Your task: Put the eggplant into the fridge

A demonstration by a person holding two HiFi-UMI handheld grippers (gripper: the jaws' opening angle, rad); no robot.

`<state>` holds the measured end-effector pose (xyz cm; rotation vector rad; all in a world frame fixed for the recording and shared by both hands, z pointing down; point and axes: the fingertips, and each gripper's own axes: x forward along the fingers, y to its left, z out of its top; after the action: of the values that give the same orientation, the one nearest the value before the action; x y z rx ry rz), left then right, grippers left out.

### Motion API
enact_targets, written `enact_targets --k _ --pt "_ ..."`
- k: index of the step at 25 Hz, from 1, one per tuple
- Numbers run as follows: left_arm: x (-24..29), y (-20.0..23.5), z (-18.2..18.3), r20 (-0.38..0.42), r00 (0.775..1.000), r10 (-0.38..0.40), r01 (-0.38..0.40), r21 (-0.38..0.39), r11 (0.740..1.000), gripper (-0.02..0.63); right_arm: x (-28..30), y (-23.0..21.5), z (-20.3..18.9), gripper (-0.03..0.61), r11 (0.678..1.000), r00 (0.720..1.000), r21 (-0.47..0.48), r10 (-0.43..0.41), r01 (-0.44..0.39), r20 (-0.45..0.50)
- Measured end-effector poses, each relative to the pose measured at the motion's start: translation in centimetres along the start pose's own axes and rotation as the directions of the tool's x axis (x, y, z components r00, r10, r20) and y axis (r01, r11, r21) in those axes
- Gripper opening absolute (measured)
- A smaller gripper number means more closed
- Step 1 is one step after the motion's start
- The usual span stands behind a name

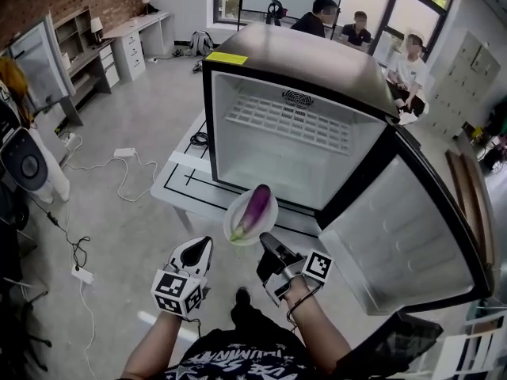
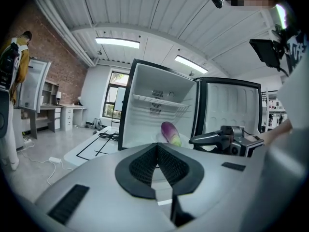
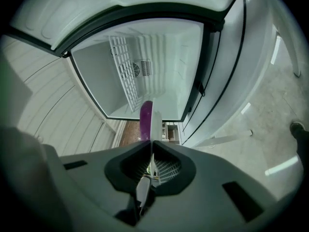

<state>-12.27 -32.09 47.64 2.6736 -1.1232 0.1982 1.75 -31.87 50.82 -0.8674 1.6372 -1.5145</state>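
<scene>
A purple eggplant (image 1: 255, 206) with a green stem end lies on a small white plate (image 1: 232, 222). My right gripper (image 1: 265, 241) is shut on the plate's rim and holds it just in front of the open fridge (image 1: 295, 137). In the right gripper view the plate (image 3: 156, 124) stands edge-on between the jaws, with the eggplant (image 3: 145, 119) beside it. My left gripper (image 1: 203, 248) hangs to the left of the plate, shut and empty. The left gripper view shows the eggplant (image 2: 169, 132) and the right gripper (image 2: 212, 139) before the bare fridge compartment (image 2: 154, 111).
The fridge door (image 1: 408, 228) swings wide open to the right. A wire shelf (image 1: 285, 121) sits high inside. The fridge stands on a low white table (image 1: 176, 182). Cables and a power strip (image 1: 119, 165) lie on the floor at left. Several people (image 1: 360, 26) sit behind.
</scene>
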Motion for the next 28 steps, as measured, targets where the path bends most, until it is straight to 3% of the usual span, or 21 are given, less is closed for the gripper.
enact_targets --k 16,19,28 --pt "10.8 3.7 1.9 -0.042 0.999 -0.005 0.006 0.022 1.0 0.009 6.7 -1.6 9.4 0.02 1.0 1.0 0.005 0.011 -0.011 0.028" --pt "11.8 4.3 2.2 -0.041 0.999 0.007 -0.005 0.028 1.0 0.009 7.3 -2.3 9.5 0.02 1.0 0.999 -0.006 0.008 -0.008 0.044" --pt "13.0 5.4 2.2 -0.058 0.998 0.016 -0.015 0.029 0.999 0.009 9.8 -3.3 8.3 0.02 0.999 0.999 0.035 -0.002 0.004 -0.035"
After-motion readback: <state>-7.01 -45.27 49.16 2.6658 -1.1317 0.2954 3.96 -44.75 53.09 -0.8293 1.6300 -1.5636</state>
